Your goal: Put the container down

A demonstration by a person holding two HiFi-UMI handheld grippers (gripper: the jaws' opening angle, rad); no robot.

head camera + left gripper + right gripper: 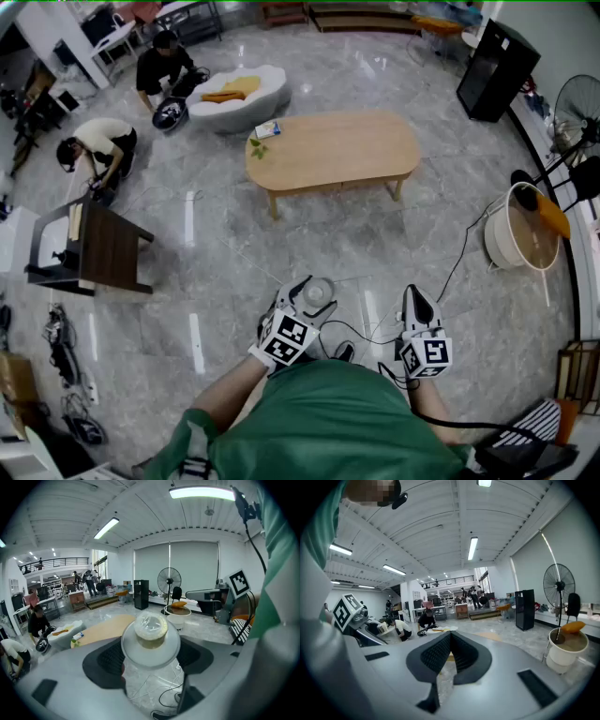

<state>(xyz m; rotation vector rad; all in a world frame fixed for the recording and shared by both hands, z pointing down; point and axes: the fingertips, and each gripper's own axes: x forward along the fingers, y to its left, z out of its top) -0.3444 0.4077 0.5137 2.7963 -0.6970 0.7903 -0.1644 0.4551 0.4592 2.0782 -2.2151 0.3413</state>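
Bright, even light from ceiling strip lights [201,492]; glare streaks on the glossy floor [190,225]; fisheye edges bend and darken.

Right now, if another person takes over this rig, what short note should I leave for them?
Left gripper: jaws closed on the clear container, held in the air above the floor.
Right gripper: jaws shut, empty.
Done: the container is in hand.
Left: put it down, probably on the wooden table ahead, which stands some way off, then open the left jaws.
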